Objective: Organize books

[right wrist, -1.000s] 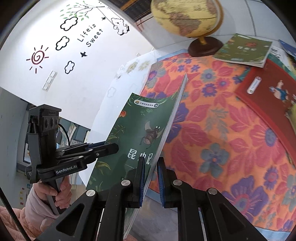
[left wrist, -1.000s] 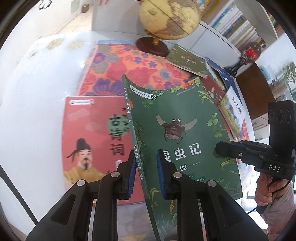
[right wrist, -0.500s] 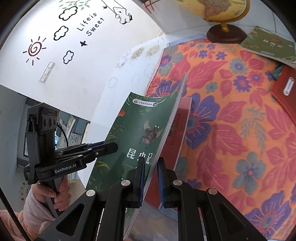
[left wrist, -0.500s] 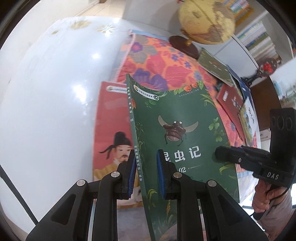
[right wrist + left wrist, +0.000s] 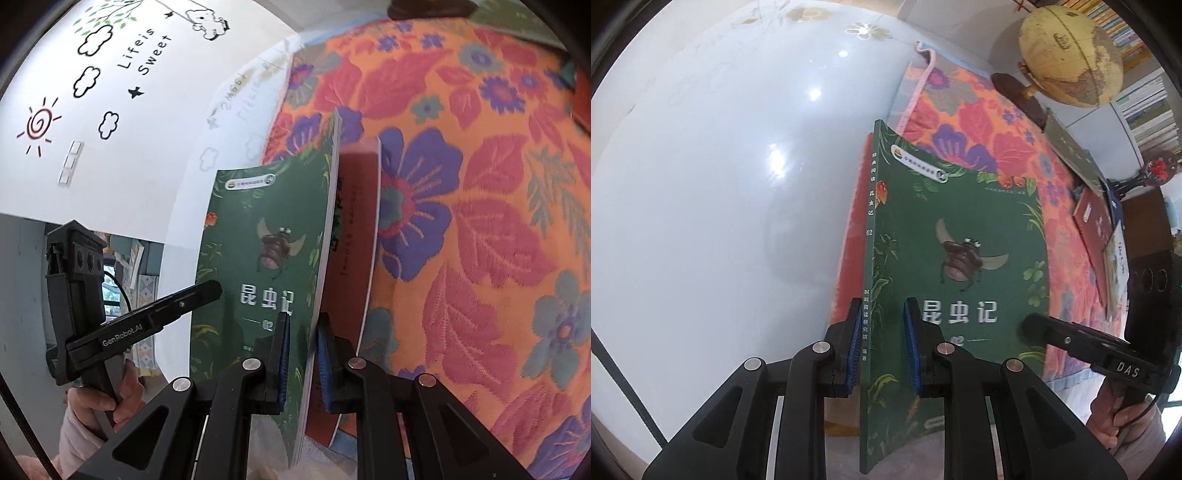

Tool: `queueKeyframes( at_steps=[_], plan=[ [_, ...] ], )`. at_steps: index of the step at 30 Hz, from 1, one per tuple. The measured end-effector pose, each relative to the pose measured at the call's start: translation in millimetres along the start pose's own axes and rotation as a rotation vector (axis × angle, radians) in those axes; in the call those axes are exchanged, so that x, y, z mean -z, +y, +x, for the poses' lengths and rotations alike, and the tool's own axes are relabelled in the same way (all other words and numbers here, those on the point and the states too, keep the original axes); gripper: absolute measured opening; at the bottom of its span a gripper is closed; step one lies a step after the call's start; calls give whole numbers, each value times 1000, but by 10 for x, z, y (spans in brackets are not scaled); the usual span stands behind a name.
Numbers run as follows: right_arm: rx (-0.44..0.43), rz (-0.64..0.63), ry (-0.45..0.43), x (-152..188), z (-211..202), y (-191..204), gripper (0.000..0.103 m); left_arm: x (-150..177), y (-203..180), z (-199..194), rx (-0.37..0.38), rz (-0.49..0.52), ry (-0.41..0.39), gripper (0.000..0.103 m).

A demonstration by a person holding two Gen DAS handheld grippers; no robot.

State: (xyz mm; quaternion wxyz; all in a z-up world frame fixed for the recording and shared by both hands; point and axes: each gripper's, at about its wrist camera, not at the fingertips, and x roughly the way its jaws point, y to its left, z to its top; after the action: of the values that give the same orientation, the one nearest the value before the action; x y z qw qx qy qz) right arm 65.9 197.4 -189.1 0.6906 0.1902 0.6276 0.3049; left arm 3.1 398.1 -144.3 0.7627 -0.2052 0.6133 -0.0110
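**Green insect book, held at both edges above a red book**

Green book [image 5: 953, 258]: carried tilted, cover facing up, over a red book [image 5: 849, 236] that lay partly on the floral cloth [image 5: 964, 122] and partly on the white table [image 5: 720, 184].

Left gripper [image 5: 880, 347]: pointed steeply down, pads clamped on the spine edge.

Right gripper [image 5: 303, 358]: angled down, closed on the page edge near the lower corner.

Hands: each gripped a black handle, the right hand [image 5: 1115, 413] at the left view's lower right, the left hand [image 5: 107, 398] at the right view's lower left.

Left view only: globe [image 5: 1071, 55], scattered books [image 5: 1097, 218], shelves [image 5: 1145, 107].

Right view only: wall decals [image 5: 122, 62] with sun and clouds; red book's page edge beside the green one.
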Motion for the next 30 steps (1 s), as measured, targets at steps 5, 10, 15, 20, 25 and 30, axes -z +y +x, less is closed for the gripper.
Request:
queueKeyframes(
  at_steps=[5, 10, 15, 20, 25, 30],
  plan=[
    [-1, 34, 20, -22, 21, -86, 15, -15, 61, 34, 11, -26, -2, 19],
    [16, 51, 28, -20, 72, -78, 15, -49, 65, 35, 5, -26, -4, 20],
    [24, 51, 23, 14, 89, -52, 15, -50, 72, 29, -7, -34, 4, 22],
    [38, 57, 22, 25, 100, -21, 15, -103, 127, 24, -50, -50, 20, 23],
    [62, 59, 25, 30, 86, 4, 16, -71, 166, -47, -59, -81, 5, 24],
    [59, 95, 4, 43, -63, -135, 16, 1, 109, -73, -60, -90, 8, 26]
  ],
)
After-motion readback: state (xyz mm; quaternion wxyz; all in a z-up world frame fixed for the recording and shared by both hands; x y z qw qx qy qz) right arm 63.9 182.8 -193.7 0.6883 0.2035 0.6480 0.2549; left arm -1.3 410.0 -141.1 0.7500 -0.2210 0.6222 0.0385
